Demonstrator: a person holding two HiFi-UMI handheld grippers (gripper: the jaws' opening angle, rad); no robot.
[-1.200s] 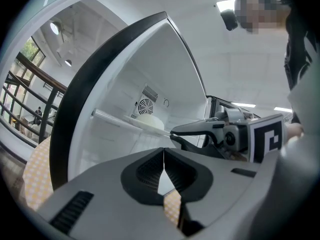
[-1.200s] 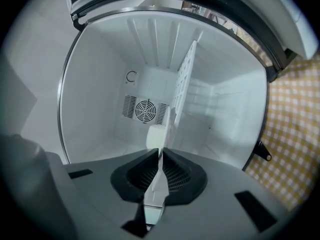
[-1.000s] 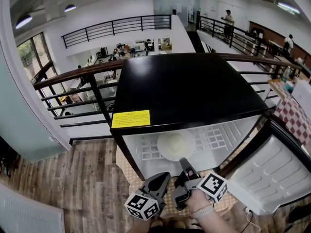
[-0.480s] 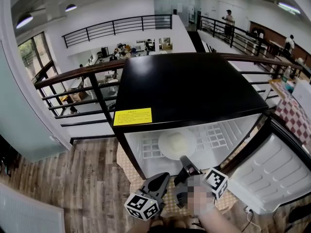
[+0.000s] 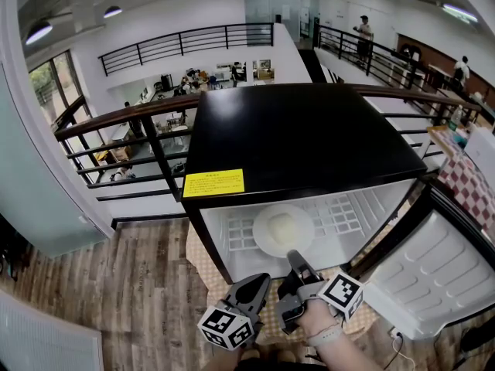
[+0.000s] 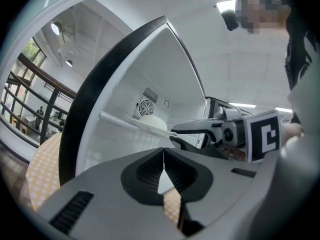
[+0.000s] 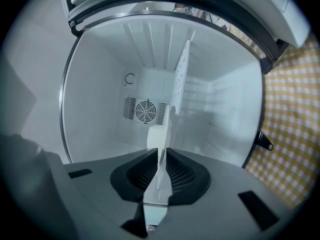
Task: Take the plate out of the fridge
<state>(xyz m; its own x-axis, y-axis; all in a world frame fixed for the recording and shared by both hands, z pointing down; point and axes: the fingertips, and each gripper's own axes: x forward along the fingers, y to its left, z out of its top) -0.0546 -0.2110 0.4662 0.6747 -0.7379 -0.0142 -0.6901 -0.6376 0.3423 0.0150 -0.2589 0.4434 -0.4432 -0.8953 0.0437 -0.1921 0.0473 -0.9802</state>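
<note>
You have one white wire shelf (image 5: 344, 215) inside the fridge (image 5: 298, 141); the plate (image 5: 283, 230) lies directly on it.

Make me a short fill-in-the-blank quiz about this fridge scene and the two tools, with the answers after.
1. The right tool is shut on the rim of the white ____.
2. The left tool has its jaws together and holds ____.
3. The fridge has its door standing ____.
4. The sticker on the fridge's top front edge is ____.
Missing words: plate; nothing; open; yellow.
</note>
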